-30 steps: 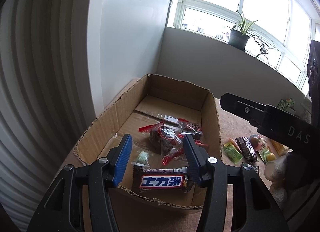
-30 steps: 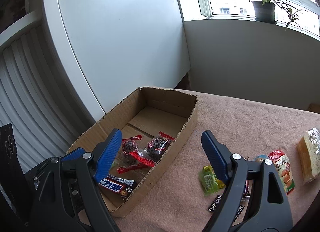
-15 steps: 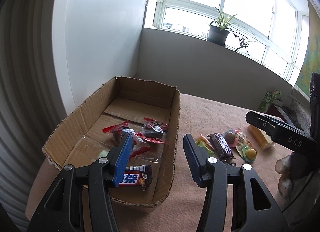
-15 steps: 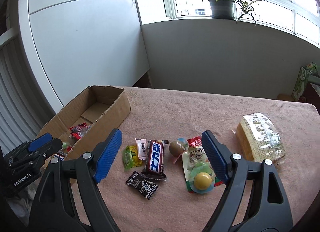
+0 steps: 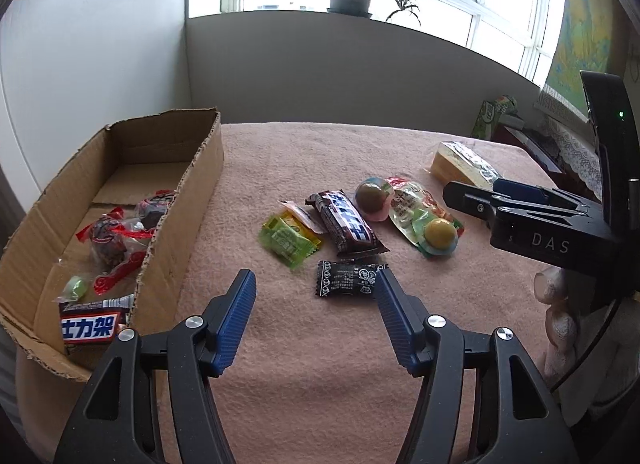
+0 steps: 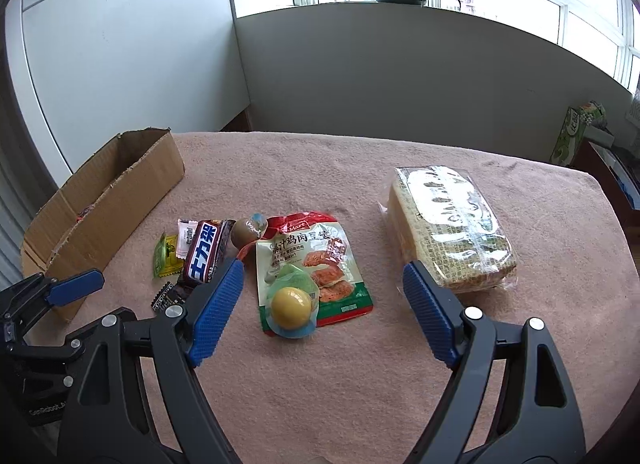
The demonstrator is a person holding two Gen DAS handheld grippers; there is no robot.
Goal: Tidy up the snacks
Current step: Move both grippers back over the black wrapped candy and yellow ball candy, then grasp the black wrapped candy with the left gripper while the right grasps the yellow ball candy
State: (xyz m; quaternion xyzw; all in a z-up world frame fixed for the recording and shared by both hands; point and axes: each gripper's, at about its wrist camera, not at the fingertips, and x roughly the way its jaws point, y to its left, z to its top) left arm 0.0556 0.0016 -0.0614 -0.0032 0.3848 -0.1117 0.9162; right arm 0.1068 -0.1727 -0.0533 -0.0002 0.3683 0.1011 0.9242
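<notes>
Both hand-held grippers empty over the loose snacks, cardboard box partly filled.

Left hand-held gripper jaws opening, nothing between them, hovering just short of the small black candy wrapper, probably lined up as the nearest pick. Right hand-held gripper spread wide and empty, straddling the yellow jelly cup lying on the chicken snack pouch, with the wrapped bread loaf just beside its right finger. Already in the cardboard box at the left of the pink-covered worktop: red-wrapped sweets, a Snickers bar. Left outside, bunched near the box, likely for short carries: a second Snickers bar, green candy, brown jelly cup.
</notes>
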